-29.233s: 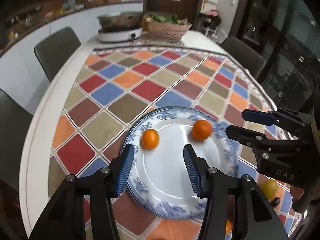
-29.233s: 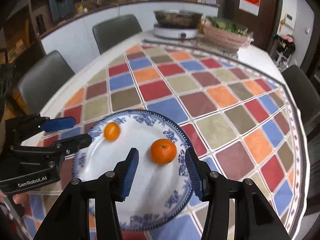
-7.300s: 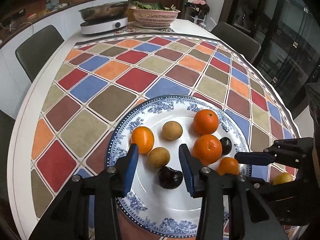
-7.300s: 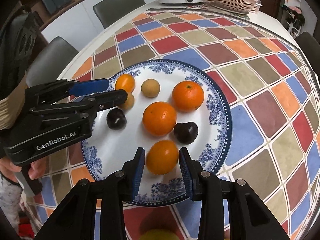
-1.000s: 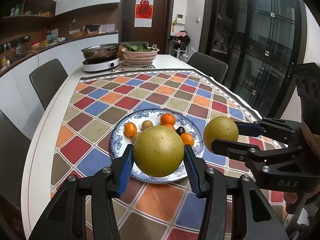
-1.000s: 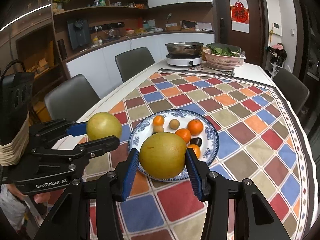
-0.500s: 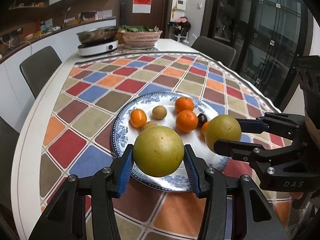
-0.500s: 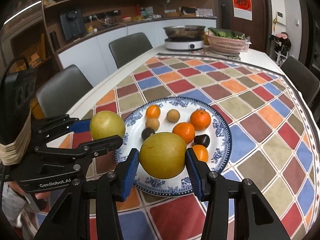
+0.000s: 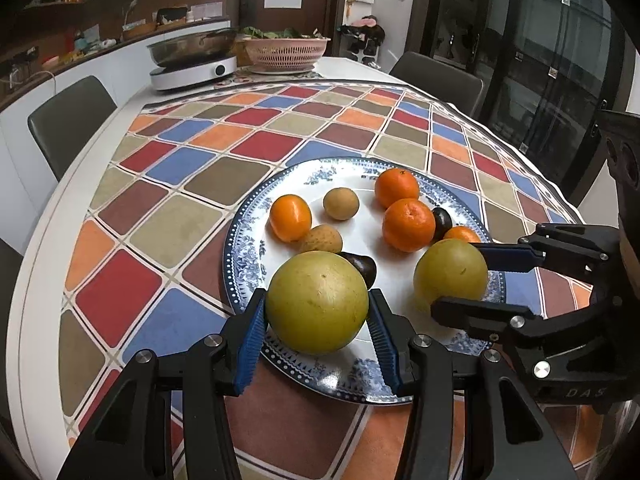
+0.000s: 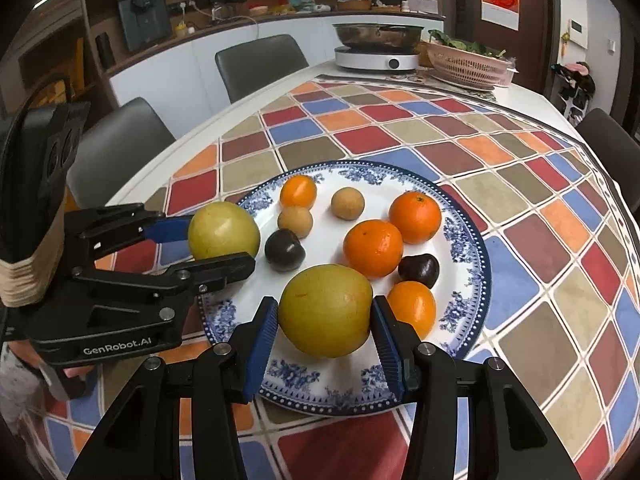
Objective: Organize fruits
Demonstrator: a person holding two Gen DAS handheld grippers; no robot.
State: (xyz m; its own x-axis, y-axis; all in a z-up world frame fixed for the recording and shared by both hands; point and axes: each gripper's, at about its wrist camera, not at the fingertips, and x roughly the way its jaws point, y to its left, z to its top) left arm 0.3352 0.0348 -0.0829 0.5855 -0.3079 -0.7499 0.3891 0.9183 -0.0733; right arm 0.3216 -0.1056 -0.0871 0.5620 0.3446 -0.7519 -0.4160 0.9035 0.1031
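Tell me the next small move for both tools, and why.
Probably lower both and let go. The left tool and right tool each clamp a yellow-green fruit over the near, bare part of the plate, clear of the oranges.

two yellow-green pears [image 9: 317, 302] [image 10: 325, 310] above fruit-laden plate [image 9: 244, 248]

blue-patterned white plate [image 9: 248, 248], yellow-green fruits [image 9: 318, 302]

Plate [image 10: 466, 240] on tablecloth [image 10: 532, 240], near centre; fruit on it; cooker [image 10: 376, 58] and basket [image 10: 468, 66] far end.
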